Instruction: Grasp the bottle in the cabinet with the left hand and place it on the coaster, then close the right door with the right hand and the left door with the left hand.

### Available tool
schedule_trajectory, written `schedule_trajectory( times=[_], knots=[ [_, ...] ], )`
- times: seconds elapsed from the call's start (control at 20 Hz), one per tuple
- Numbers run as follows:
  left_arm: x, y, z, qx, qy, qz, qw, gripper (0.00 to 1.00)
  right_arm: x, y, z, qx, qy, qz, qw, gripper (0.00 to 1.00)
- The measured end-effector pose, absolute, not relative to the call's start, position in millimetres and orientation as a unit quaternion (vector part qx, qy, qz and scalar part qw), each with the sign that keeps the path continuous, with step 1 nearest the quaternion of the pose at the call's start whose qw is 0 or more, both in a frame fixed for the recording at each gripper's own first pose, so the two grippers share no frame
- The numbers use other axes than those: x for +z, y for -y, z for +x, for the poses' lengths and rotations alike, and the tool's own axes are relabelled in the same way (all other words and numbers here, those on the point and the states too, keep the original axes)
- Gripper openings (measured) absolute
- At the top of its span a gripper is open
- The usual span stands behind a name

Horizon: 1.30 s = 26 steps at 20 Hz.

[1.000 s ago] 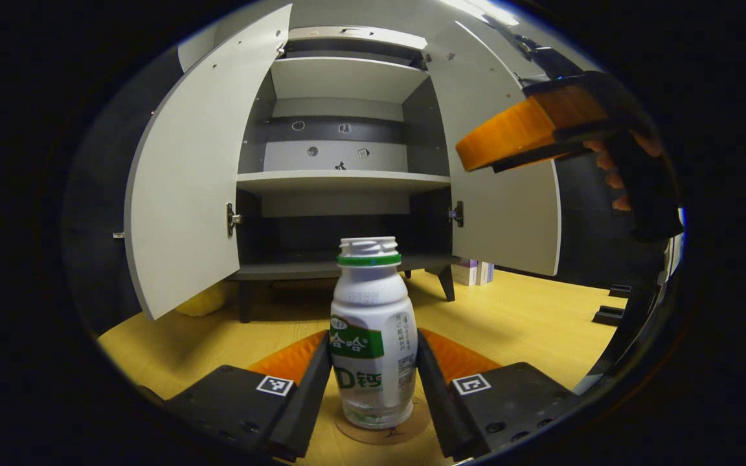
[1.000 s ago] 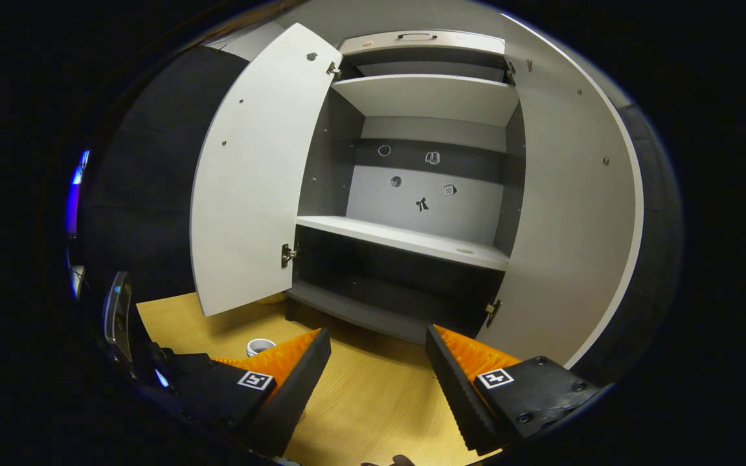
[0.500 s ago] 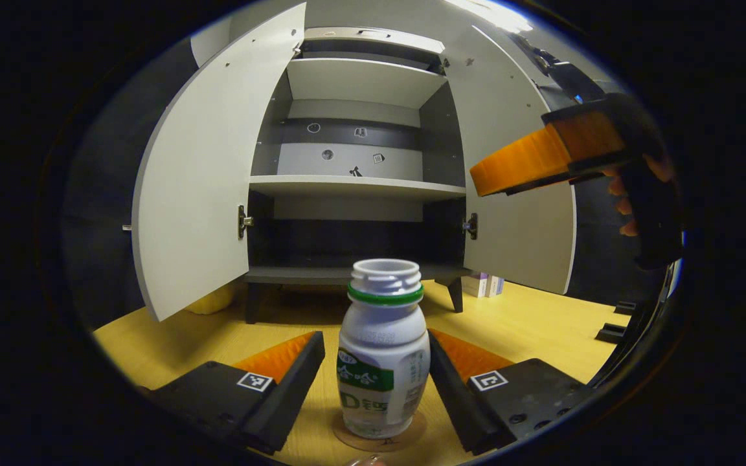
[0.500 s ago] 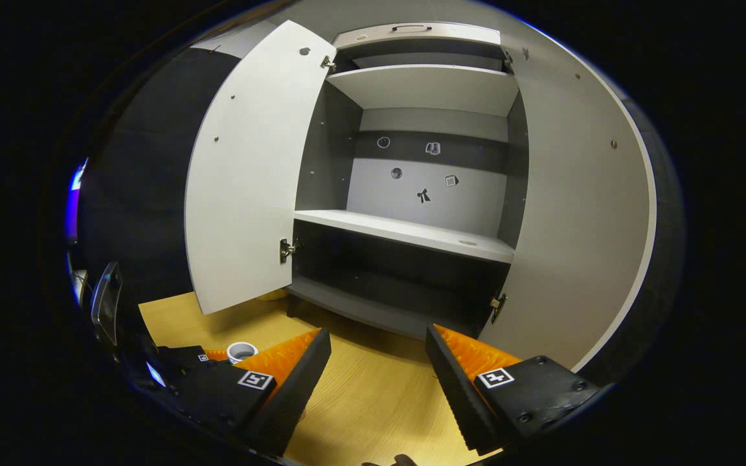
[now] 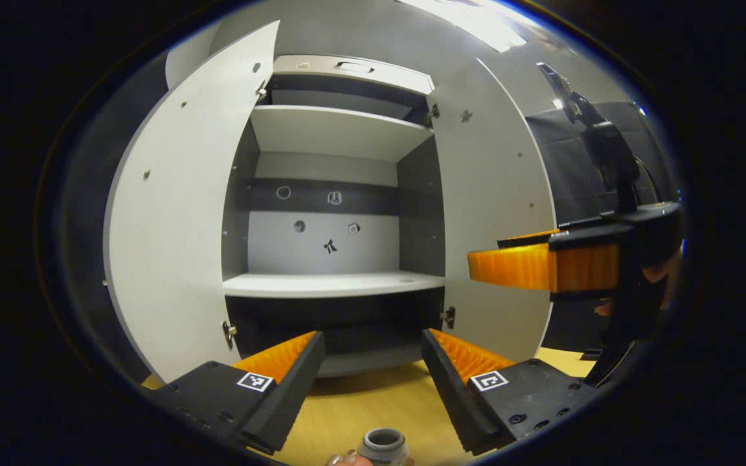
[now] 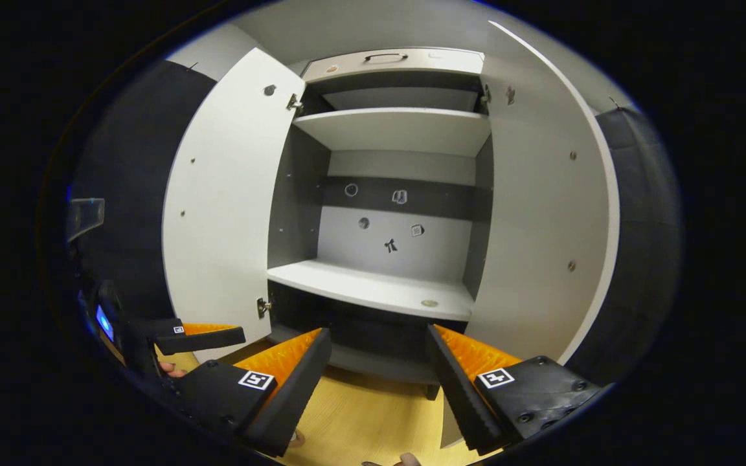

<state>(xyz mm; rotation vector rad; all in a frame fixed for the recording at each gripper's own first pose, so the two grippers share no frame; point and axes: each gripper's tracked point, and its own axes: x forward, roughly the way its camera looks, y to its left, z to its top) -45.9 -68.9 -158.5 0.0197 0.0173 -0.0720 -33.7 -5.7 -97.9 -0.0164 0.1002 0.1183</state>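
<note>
The left claw (image 5: 373, 353) is wide apart and holds nothing. The bottle (image 5: 383, 446) stands on the wooden surface (image 5: 360, 408) just below and in front of it, only its open top peeking in. The right claw (image 6: 378, 353) is apart too, facing the open cabinet (image 6: 386, 194).

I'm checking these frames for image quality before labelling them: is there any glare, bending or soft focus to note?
Left gripper view: a bright glare patch washes the wall above the right door; the bottle mouth at the bottom edge looks soft. Right gripper view: lighting is even, but fisheye distortion bows the left door and right door edges into curves, and the lower compartment under the shelf sits in dark shadow.
</note>
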Motion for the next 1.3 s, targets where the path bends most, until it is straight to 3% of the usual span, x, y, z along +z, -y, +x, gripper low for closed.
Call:
schedule_trajectory(
  times=[0.25, 0.45, 0.65, 0.8, 1.1, 1.25, 1.3],
  knots=[
    [-85, 67, -43, -0.110, 0.005, 0.004, 0.994, 0.95, -41, 50, -57, -0.048, -0.015, -0.002, 0.999, 0.98],
    [-69, 83, -39, -0.166, 0.006, -0.003, 0.986, 0.95, -23, 111, -89, -0.154, -0.002, -0.041, 0.987, 0.97],
    [-62, 103, -22, -0.181, 0.006, -0.012, 0.983, 0.95, -15, 165, -104, -0.205, 0.002, -0.052, 0.977, 0.97],
    [-55, 113, -11, -0.165, 0.007, -0.028, 0.986, 0.95, -10, 201, -90, -0.202, 0.009, -0.062, 0.977, 0.97],
    [-46, 105, 0, -0.074, 0.013, -0.005, 0.997, 0.95, -21, 214, -49, -0.112, 0.000, -0.030, 0.993, 0.98],
    [-45, 102, -4, -0.039, 0.010, -0.010, 0.999, 0.95, -28, 217, -43, -0.087, -0.005, -0.024, 0.996, 0.92],
    [-43, 101, -4, -0.030, 0.011, -0.012, 0.999, 0.95, -29, 216, -44, -0.079, -0.004, -0.024, 0.997, 0.96]
  ],
)
